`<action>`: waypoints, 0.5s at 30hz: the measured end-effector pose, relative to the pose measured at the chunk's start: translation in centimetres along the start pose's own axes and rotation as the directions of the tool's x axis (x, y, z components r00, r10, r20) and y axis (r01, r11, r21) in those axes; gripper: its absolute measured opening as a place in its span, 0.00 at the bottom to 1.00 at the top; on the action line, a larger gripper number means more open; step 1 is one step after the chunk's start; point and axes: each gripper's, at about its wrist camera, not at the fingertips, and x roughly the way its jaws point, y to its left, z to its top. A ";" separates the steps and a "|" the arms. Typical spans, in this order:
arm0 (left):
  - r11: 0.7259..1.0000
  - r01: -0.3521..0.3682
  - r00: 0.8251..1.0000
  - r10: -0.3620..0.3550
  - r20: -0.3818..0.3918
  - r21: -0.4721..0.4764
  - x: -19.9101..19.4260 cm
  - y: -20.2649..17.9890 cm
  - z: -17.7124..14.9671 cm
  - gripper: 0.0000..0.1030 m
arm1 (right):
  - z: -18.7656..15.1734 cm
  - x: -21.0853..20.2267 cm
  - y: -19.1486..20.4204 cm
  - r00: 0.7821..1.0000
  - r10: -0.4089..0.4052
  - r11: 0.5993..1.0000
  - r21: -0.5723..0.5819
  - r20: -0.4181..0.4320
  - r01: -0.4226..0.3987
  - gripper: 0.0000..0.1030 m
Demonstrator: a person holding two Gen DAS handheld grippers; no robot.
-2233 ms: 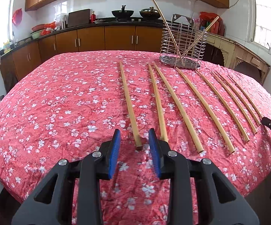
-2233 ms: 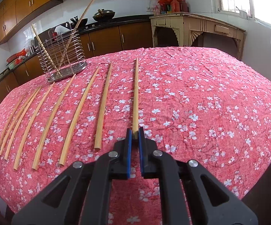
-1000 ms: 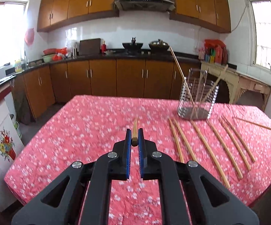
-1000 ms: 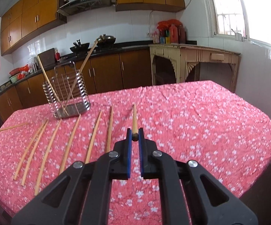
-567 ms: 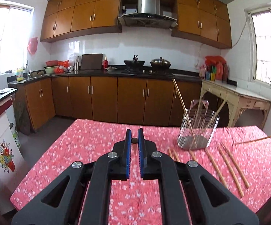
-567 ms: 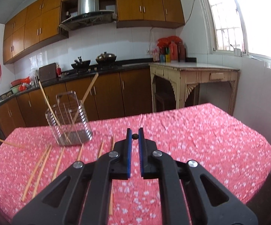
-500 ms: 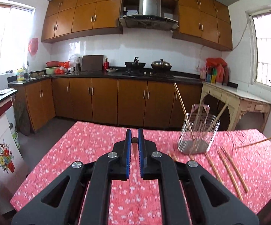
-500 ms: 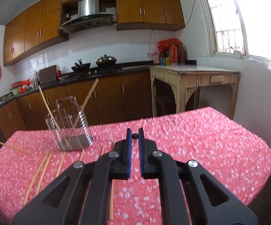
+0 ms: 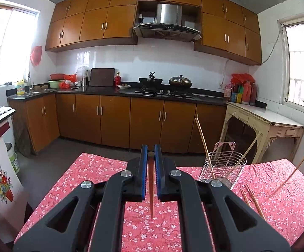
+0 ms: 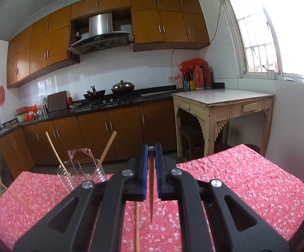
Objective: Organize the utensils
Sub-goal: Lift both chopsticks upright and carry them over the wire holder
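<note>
Left wrist view showing the left gripper (image 9: 151, 153) pinching a chopstick (image 9: 151, 187), now lifted off the table (image 9: 84, 180). Right gripper (image 10: 151, 152) likewise clamping its own stick (image 10: 151, 189) (both raised together), probably heading for the wire holder (image 9: 223, 172) next.

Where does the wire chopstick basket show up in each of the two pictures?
Left wrist view: the wire chopstick basket stands on the table at lower right, two chopsticks leaning in it.
Right wrist view: the same basket stands at lower left, partly behind the tool.
Shared landmark: the steel range hood on the back wall.
</note>
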 end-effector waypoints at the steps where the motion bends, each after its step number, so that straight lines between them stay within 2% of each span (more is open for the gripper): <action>1: 1.000 0.001 1.000 -0.001 0.002 0.003 0.0 -0.2 0.1 0.07 | 0.4 0.0 0.1 1.000 0.004 1.000 0.001 0.005 -0.004 0.07; 15: 0.999 0.050 0.998 -0.050 0.038 0.020 0.7 -1.9 2.8 0.07 | 3.3 0.5 2.4 0.996 0.089 0.996 -0.008 0.027 -0.088 0.08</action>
